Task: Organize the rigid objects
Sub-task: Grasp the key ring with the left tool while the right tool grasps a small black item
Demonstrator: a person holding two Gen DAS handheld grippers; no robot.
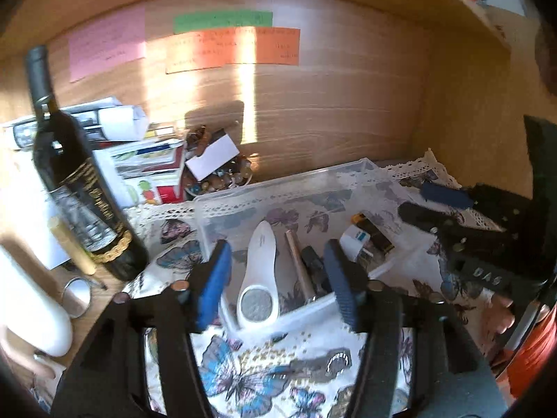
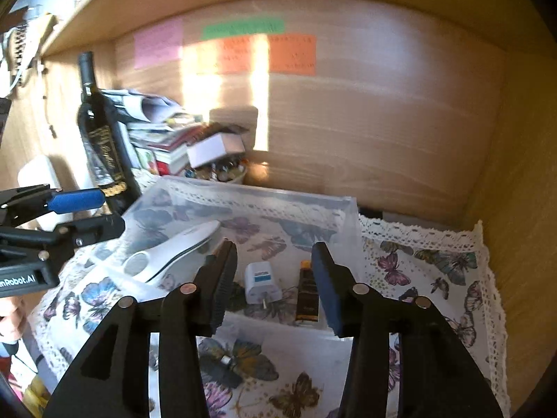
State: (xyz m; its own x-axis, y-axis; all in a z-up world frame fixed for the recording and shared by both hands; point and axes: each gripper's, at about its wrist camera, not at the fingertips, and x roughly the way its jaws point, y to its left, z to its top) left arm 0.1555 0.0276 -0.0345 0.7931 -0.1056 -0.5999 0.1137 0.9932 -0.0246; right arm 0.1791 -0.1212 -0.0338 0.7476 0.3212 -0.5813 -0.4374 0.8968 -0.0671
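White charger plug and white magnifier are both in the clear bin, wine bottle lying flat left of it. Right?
Not quite. The wine bottle stands upright left of the clear bin, as the right wrist view shows. The white charger plug and white magnifier are in the bin.

Wooden desk (image 1: pixel 104 278) carries butterfly cloth (image 2: pixel 417 278), wine bottle (image 1: pixel 80 188).

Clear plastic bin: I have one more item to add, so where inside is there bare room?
The far half of the clear plastic bin is bare up to its back wall. The near half is crowded: white shoehorn-shaped tool, white plug adapter, dark amber-capped tube.
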